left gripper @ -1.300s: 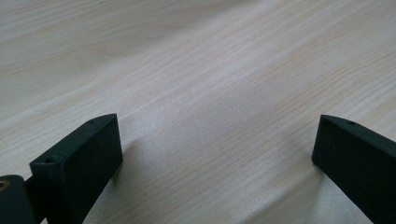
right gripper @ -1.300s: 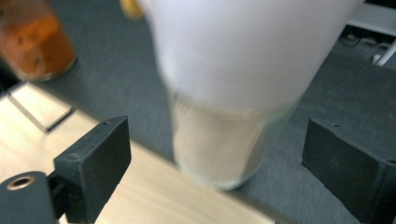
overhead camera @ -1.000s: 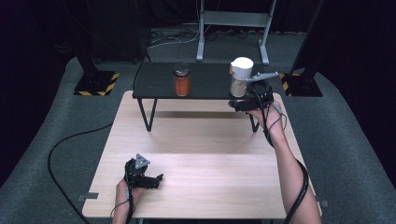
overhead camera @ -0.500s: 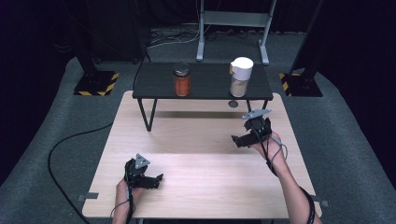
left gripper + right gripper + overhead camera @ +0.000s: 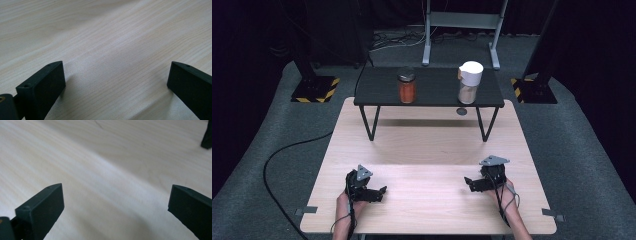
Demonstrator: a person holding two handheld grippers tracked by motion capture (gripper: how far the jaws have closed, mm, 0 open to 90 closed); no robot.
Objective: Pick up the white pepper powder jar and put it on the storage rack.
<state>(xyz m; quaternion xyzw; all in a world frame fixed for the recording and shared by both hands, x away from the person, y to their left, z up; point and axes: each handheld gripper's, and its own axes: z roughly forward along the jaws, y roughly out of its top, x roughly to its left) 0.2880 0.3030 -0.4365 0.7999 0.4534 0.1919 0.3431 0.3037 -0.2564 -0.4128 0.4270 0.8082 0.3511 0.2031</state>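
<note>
I have both tools down near my edge of the pale wooden surface (image 5: 432, 150), each with jaws spread apart and nothing between them. The left tool (image 5: 381, 192) and right tool (image 5: 468, 182) face each other. The white-lidded jar (image 5: 469, 82) stands on the black shelf (image 5: 377, 90), well apart from both, beside the orange jar (image 5: 406, 86). To finish cleanly I'd settle my hands low. A second ago, my right tool was up at that white-lidded jar; it has since pulled back.

High view looks down and forward over the whole bench (image 5: 432, 145); both gripper views skim that wood close up.
</note>
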